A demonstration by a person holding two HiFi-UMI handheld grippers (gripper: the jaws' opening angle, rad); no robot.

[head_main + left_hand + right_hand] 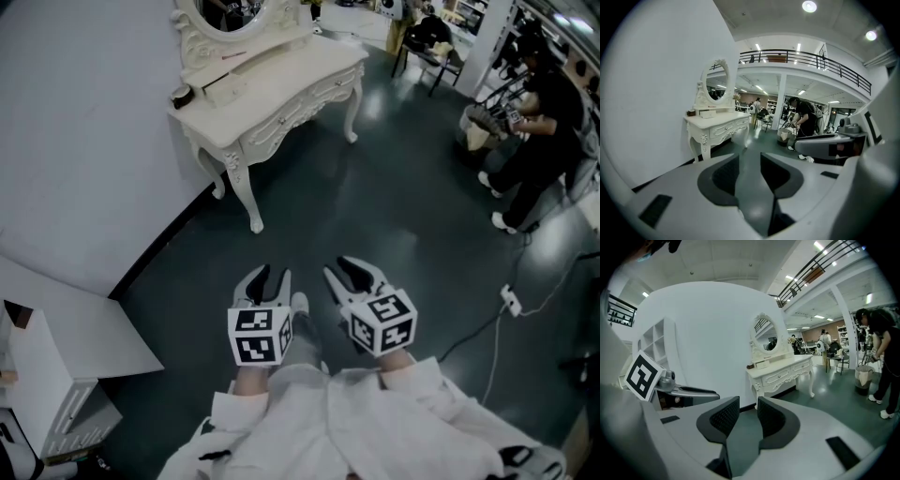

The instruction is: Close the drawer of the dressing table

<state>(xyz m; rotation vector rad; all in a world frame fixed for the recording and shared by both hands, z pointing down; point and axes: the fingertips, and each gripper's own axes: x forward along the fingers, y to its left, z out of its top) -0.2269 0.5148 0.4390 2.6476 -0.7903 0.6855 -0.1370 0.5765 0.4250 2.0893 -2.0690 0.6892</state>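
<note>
A white carved dressing table [272, 98] with an oval mirror [225, 14] stands against the wall at the far left, well away from both grippers. Its front drawers [305, 98] look flush with the frame from here. It also shows in the left gripper view, as the dressing table [717, 129], and in the right gripper view, as the dressing table [780, 373]. My left gripper [270, 281] [750, 150] and right gripper [352, 275] [748, 408] hang side by side over the dark floor, pointing toward the table. Both are open with nothing between their jaws.
A small dark jar [181, 94] and a white box [220, 80] sit on the tabletop. A white shelf unit [37, 375] stands at the near left. A person [539, 131] stands at the right, with a power strip and cable [511, 300] on the floor and a chair [431, 52] behind.
</note>
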